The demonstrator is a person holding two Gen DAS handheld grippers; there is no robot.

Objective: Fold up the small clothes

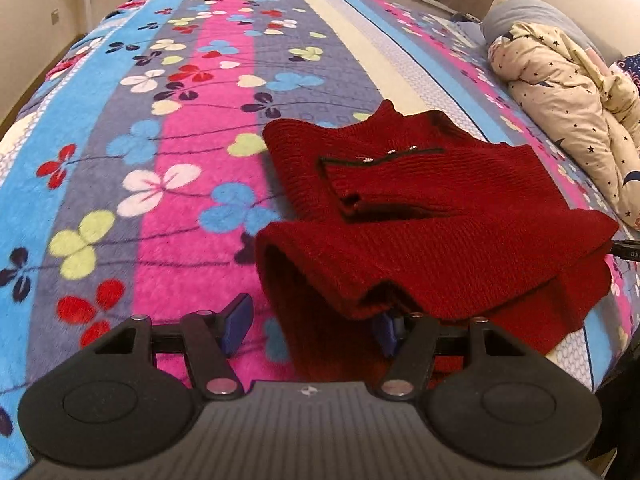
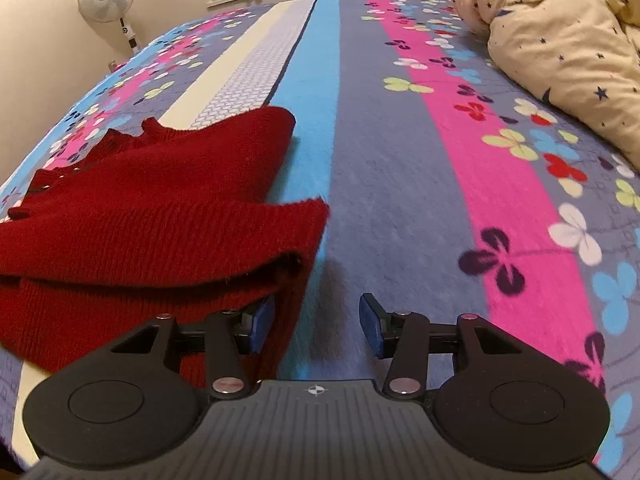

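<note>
Warm indoor light, soft shadows, strong fisheye bending, slight blur.

free: blanket (image 2: pixel 400 184) right of sweater (image 2: pixel 140 208) | blocked: quilt (image 2: pixel 560 32), perhaps pillow behind

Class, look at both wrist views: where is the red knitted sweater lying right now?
The red sweater lies folded on the flowered blanket, right of centre in the left wrist view and at the left in the right wrist view, with the star-print quilt beyond it.

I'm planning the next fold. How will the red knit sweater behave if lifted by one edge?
The red knit sweater will probably go floppy and sag, since its folded layer already droops in soft curves. The ribbed knit looks thick, so likely grippy, not slippery. On the fleecy floral blanket it may drag rather than slide.
</note>
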